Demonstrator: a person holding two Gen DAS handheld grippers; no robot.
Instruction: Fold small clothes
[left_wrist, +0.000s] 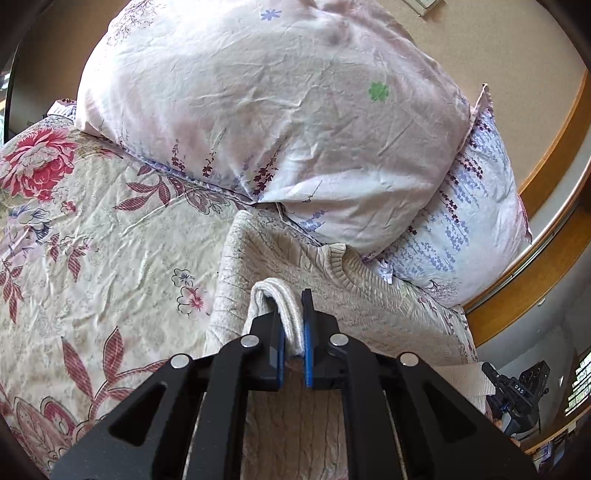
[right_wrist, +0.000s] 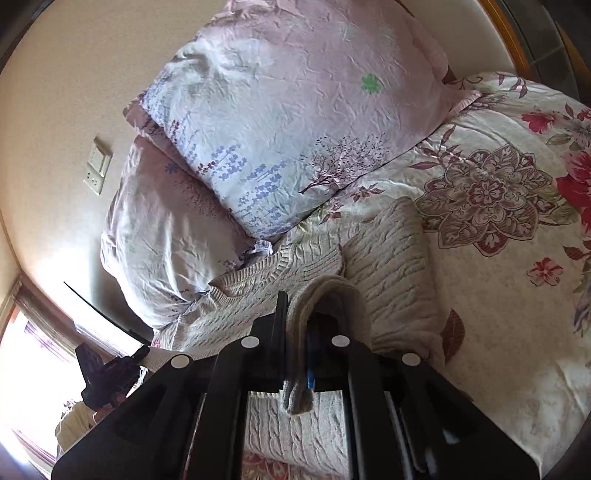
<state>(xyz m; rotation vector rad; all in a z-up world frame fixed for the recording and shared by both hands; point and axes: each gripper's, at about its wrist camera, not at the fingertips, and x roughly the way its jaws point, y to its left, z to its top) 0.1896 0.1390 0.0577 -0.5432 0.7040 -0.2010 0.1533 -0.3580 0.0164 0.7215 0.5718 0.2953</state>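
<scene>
A cream cable-knit sweater (left_wrist: 295, 266) lies on the floral bedspread (left_wrist: 110, 229), its neckline toward the pillows. My left gripper (left_wrist: 293, 332) is shut on a bunched fold of the sweater's ribbed edge, lifted above the rest of the knit. In the right wrist view the same sweater (right_wrist: 388, 258) spreads in front of me, one side folded over. My right gripper (right_wrist: 299, 332) is shut on another ribbed fold, which loops over its fingers and hangs down between them. The other gripper (right_wrist: 107, 376) shows at the lower left.
Two large pale floral pillows (left_wrist: 266, 110) lean against the beige wall right behind the sweater. A wooden frame (left_wrist: 546, 236) runs along the right. A wall switch (right_wrist: 96, 164) sits on the wall. Open bedspread (right_wrist: 517, 295) extends to the side.
</scene>
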